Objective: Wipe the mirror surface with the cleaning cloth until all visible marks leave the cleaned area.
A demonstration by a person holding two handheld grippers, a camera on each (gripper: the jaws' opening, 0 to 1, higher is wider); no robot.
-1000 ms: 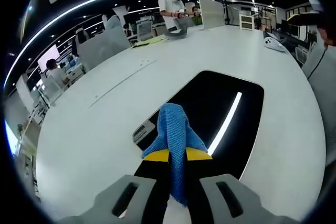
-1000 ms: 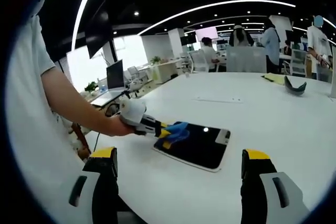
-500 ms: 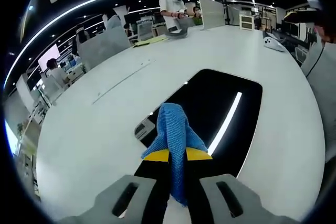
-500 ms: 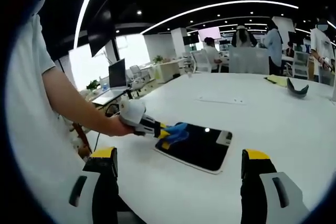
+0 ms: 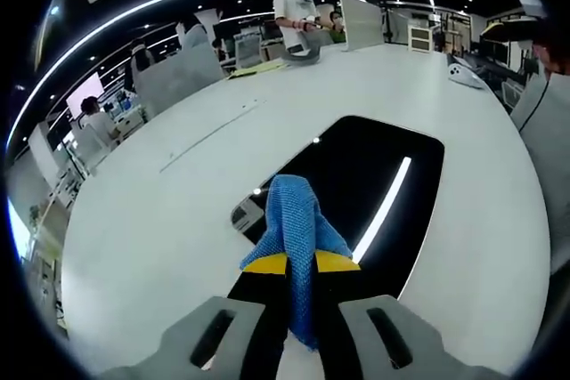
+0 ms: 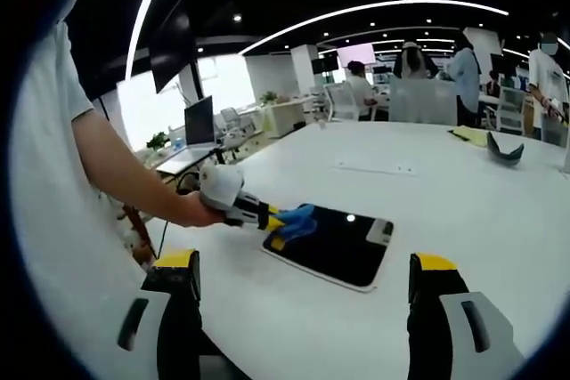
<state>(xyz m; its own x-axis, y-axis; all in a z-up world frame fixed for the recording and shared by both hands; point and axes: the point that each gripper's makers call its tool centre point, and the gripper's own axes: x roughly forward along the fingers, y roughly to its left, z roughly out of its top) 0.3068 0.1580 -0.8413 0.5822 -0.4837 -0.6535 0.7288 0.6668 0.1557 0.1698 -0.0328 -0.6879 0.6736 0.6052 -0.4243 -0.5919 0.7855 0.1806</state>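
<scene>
The left gripper [image 5: 300, 263] is clenching the blue cleaning cloth [image 5: 297, 220] low in the centre of the left gripper view, its fold lying over the near edge of the dark mirror [image 5: 374, 175]. I judge the wipe needs flat, even pressure in overlapping passes across the glass. In the right gripper view, the right gripper [image 6: 303, 287] is hovering released at the bottom, while the person's forearm [image 6: 134, 180] is reaching in from the left on the white table [image 6: 463, 184].
</scene>
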